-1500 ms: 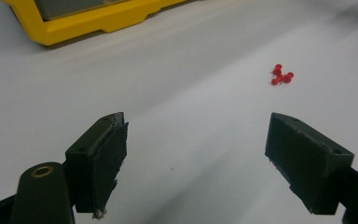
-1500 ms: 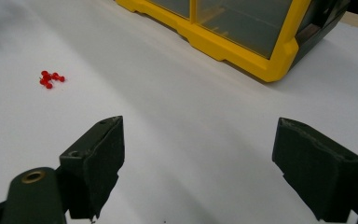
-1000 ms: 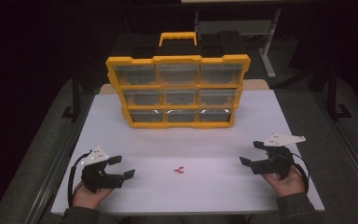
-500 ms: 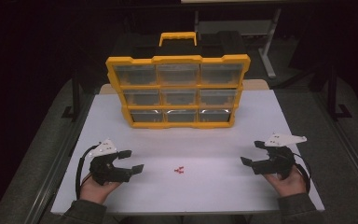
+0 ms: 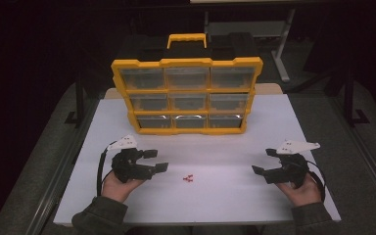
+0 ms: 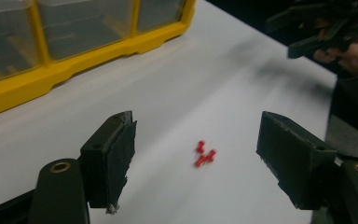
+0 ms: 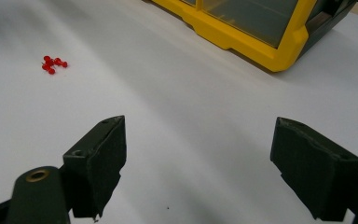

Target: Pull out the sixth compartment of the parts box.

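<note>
A yellow organizer box (image 5: 186, 95) with clear drawers stands upright at the far side of the white table (image 5: 225, 205). In front of the box, near the table's middle, lie a few small red pins (image 5: 189, 178). The left gripper (image 5: 157, 160) hovers just left of the pins, jaws spread wide and empty. The right gripper (image 5: 263, 161) sits well to the pins' right, jaws likewise wide apart, holding nothing.

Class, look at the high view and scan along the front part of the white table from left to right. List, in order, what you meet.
left gripper → small red pieces → right gripper, all over the white table, both grippers open.
</note>
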The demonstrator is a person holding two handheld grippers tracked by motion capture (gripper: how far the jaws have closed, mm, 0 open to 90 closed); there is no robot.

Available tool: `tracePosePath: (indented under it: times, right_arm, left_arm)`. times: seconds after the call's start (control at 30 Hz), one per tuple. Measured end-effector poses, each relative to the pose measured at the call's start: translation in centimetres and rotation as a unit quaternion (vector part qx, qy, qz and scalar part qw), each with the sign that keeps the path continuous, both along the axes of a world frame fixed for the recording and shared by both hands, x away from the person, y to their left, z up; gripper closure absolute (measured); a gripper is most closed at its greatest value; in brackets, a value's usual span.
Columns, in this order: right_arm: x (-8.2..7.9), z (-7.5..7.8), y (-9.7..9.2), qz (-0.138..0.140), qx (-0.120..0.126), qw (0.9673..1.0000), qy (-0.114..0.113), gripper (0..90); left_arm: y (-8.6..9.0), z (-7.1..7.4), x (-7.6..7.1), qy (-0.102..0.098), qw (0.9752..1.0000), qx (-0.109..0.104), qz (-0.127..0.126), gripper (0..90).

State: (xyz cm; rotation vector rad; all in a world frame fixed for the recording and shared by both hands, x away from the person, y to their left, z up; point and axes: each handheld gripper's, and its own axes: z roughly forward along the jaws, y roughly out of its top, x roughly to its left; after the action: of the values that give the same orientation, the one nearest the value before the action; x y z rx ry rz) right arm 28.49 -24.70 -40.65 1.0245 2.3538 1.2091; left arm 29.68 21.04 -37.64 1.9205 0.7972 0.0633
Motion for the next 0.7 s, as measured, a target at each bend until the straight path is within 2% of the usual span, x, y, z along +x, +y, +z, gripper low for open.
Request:
tracePosePath:
  times: [0.13, 0.17, 0.2, 0.3, 0.4, 0.47, 0.67, 0.7]
  right_arm:
    - [-0.1, 0.0, 0.1, 0.005, -0.004, 0.9999, -0.012, 18.5]
    - [-0.1, 0.0, 0.0, 0.004, -0.004, 0.9999, -0.011, 18.5]
    - [-0.1, 0.0, 0.0, 0.002, -0.003, 1.0000, -0.009, 18.5]
    - [0.0, -0.1, -0.1, 0.003, 0.001, 1.0000, -0.007, 18.2]
    - [0.0, 0.0, -0.2, 0.002, -0.006, 0.9999, -0.009, 18.2]
    - [0.1, 0.1, -0.3, 0.000, -0.003, 1.0000, -0.007, 18.2]
    - [0.2, 0.1, -0.4, -0.001, -0.008, 0.9999, -0.009, 18.4]
    - [0.2, 0.1, -0.3, 0.000, -0.009, 0.9999, -0.009, 18.4]
  left_arm:
    - [-0.8, 0.4, 0.9, 0.005, 1.0000, 0.009, -0.001, 25.5]
    - [-1.3, 0.5, 1.3, 0.014, 0.9999, -0.006, -0.003, 25.5]
    - [-1.6, 0.6, 1.5, 0.015, 0.9998, -0.010, -0.004, 25.7]
    - [-2.3, 0.8, 1.7, 0.011, 0.9999, -0.007, -0.007, 26.0]
    - [-3.3, 1.2, 2.1, 0.006, 0.9999, -0.007, -0.007, 27.0]
    - [-4.0, 1.5, 2.8, 0.010, 0.9996, -0.024, -0.007, 27.0]
    - [-5.5, 2.2, 3.8, 0.013, 0.9995, -0.027, -0.010, 26.7]
    - [-6.3, 2.6, 4.0, 0.012, 0.9993, -0.036, -0.005, 26.6]
